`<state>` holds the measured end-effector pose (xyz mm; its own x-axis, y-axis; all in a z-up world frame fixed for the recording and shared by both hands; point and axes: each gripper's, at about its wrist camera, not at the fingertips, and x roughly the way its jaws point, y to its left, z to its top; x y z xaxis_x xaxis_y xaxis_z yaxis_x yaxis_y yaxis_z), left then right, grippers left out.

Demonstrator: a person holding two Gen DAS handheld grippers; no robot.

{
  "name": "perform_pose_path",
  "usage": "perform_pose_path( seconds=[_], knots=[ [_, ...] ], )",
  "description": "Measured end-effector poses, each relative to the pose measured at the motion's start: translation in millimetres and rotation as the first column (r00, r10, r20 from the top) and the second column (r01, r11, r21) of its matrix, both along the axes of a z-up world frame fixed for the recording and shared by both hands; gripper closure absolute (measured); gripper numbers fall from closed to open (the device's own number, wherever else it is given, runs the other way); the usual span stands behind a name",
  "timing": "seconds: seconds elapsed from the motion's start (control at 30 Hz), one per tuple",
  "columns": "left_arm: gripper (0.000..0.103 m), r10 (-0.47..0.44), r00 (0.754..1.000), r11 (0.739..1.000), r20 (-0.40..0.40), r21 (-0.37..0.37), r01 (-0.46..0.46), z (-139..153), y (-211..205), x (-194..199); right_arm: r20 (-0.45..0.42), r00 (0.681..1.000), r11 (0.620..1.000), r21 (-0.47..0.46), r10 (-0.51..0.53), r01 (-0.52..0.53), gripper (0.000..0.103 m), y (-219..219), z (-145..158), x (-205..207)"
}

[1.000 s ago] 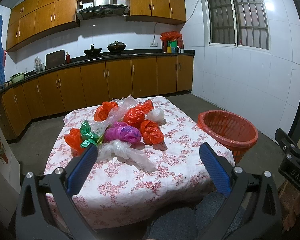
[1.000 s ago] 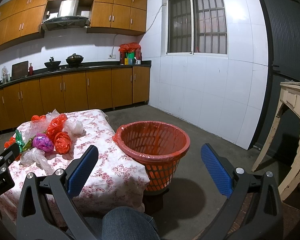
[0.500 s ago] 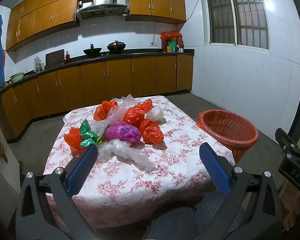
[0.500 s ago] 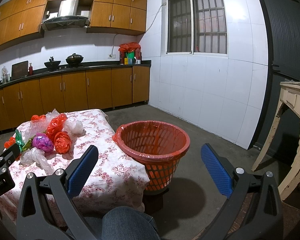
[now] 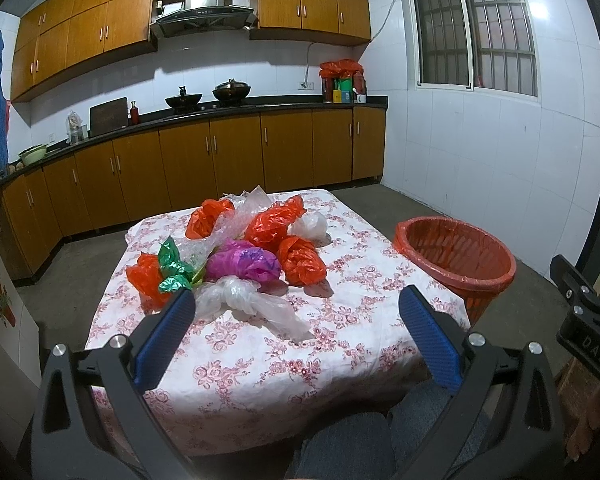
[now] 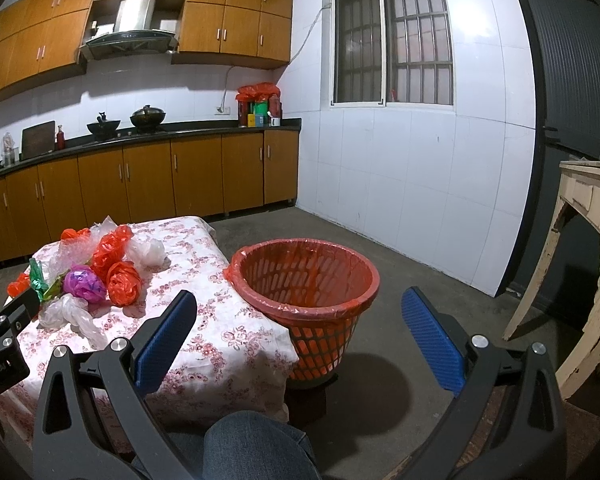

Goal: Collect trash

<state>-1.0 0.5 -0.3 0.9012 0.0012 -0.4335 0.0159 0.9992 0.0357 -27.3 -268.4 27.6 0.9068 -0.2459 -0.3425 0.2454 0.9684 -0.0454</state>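
- You are holding your left gripper (image 5: 296,330) low over the near edge of the table, blue fingers (image 5: 165,338) spread wide and gripping nothing.
- You are holding your right gripper (image 6: 300,332) beside it, fingers spread and empty too, pointing toward the basket.
- The floral tablecloth (image 5: 332,344) is lying just ahead, bare along its near edge.
- Crumpled plastic bags are sitting mid-table: a clear bag (image 5: 244,300) nearest, then a purple bag (image 5: 244,266), orange bags (image 5: 300,260) and a green scrap (image 5: 172,270).
- The red lined basket (image 6: 306,280) is standing just beside the table's right side, looking empty.
- Nothing appears collected yet; every bag is waiting.
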Motion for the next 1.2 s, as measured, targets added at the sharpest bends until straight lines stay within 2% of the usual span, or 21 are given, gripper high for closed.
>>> perform_pose_path(
  seconds=[0.2, 0.47, 0.6, 0.77, 0.9, 1.03, 1.2],
  knots=[
    [0.004, 0.006, 1.000, 1.000, -0.003, 0.000, -0.006, -4.4, 0.7, -2.8, -0.008, 1.000, 1.000, 0.009, 0.000, 0.000, 0.002, -7.2, -10.3, -3.6],
    [0.004, 0.032, 0.999, 0.999, -0.024, 0.000, -0.032, -14.2, 10.1, 9.1, -0.036, 0.999, 1.000, 0.008, 0.027, -0.027, 0.002, -3.1, -12.7, 11.0],
    [0.004, 0.055, 0.997, 0.998, -0.049, -0.010, -0.056, -19.7, 27.5, 16.4, -0.079, 0.995, 0.998, -0.004, 0.067, -0.067, 0.002, 7.5, -18.0, 26.8],
    [0.004, 0.129, 0.988, 0.991, -0.085, -0.036, -0.132, -28.2, 68.2, 30.5, -0.132, 0.980, 0.988, 0.008, 0.152, -0.152, 0.002, 25.4, -24.8, 55.3],
    [0.004, 0.236, 0.965, 0.970, -0.111, -0.030, -0.240, -35.1, 107.6, 43.2, -0.171, 0.955, 0.970, 0.044, 0.241, -0.237, 0.002, 48.7, -29.4, 86.5],
    [0.004, 0.335, 0.931, 0.939, -0.148, -0.035, -0.343, -40.6, 150.1, 62.2, -0.189, 0.931, 0.950, 0.098, 0.311, -0.297, 0.002, 71.4, -33.5, 120.7],
    [0.004, 0.380, 0.904, 0.911, -0.194, -0.088, -0.402, -47.9, 191.8, 87.8, -0.216, 0.895, 0.918, 0.159, 0.391, -0.363, 0.003, 104.9, -43.7, 164.3]
  ],
)
